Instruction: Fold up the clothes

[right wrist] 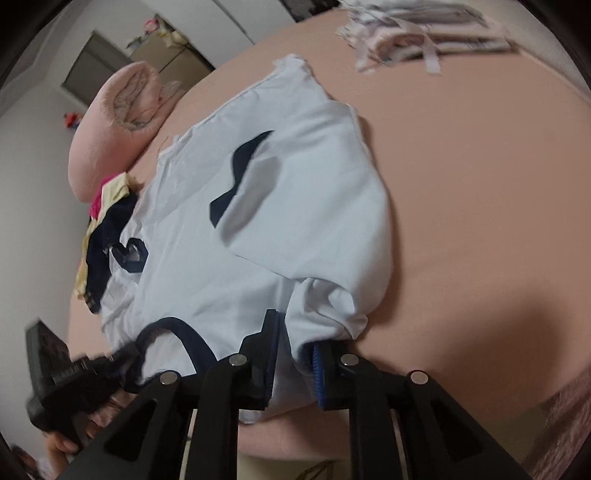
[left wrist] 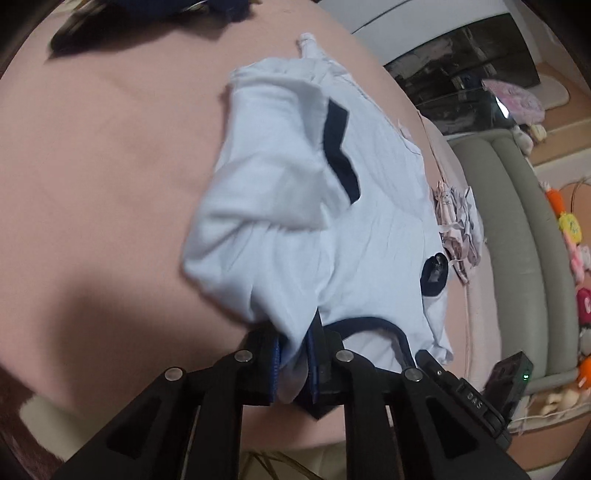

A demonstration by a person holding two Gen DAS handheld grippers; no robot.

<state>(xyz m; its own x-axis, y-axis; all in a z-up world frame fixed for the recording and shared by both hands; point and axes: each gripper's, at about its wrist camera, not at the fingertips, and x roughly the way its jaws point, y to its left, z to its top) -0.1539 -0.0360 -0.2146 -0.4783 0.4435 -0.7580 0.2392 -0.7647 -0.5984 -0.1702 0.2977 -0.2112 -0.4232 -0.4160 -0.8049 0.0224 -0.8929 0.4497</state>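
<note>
A light blue T-shirt (left wrist: 291, 192) (right wrist: 306, 229) with navy trim lies spread on the pink bed sheet (left wrist: 92, 166) (right wrist: 480, 166), one sleeve folded over its body. My left gripper (left wrist: 295, 363) is shut on a bunched fold of the shirt beside the navy neckline (left wrist: 388, 328). My right gripper (right wrist: 293, 369) is shut on shirt fabric on the other side of the neckline (right wrist: 184, 332). In the right wrist view a person's hand (right wrist: 62, 446) holds the left tool at the lower left.
Dark clothes (left wrist: 147, 14) lie at the sheet's far edge. Small patterned garments (left wrist: 458, 229) sit by a grey padded edge (left wrist: 517, 229). A pink pillow (right wrist: 118, 122), yellow and navy clothes (right wrist: 107, 229) and a striped folded pile (right wrist: 424, 33) surround the shirt.
</note>
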